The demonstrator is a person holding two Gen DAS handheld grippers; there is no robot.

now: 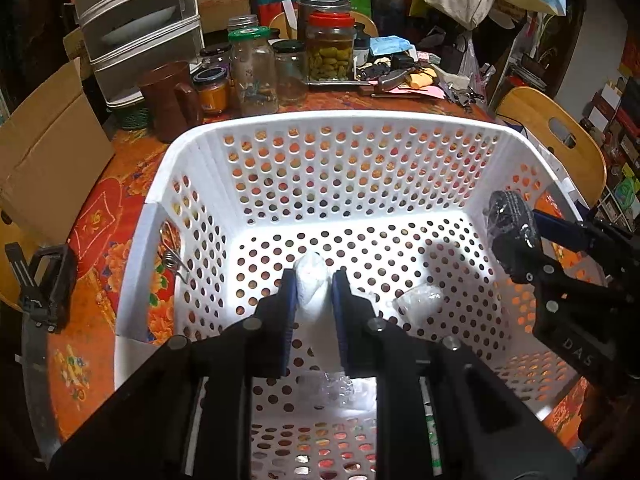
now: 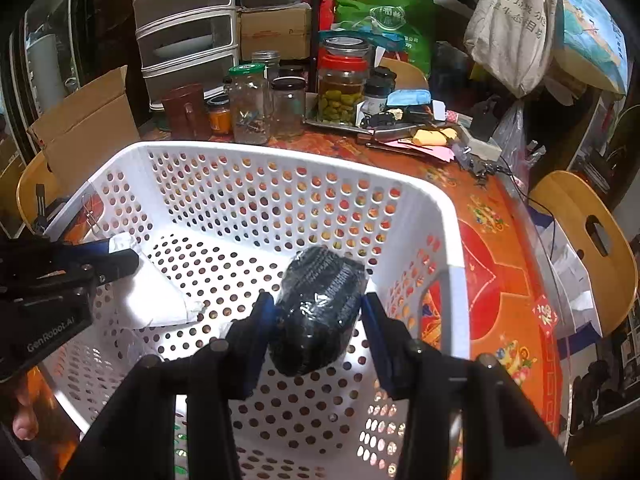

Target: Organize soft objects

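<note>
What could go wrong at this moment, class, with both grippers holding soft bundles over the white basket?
1. The white bundle looks only lightly pinched by the left gripper; it might slip early.
2. The black wrapped bundle in the right gripper hangs near the white basket's wall and could snag there.

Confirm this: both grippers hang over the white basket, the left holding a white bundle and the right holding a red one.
Not red. The right gripper holds a black bundle wrapped in clear plastic, as the right wrist view shows. The left gripper does hold the white bundle over the white basket.
</note>
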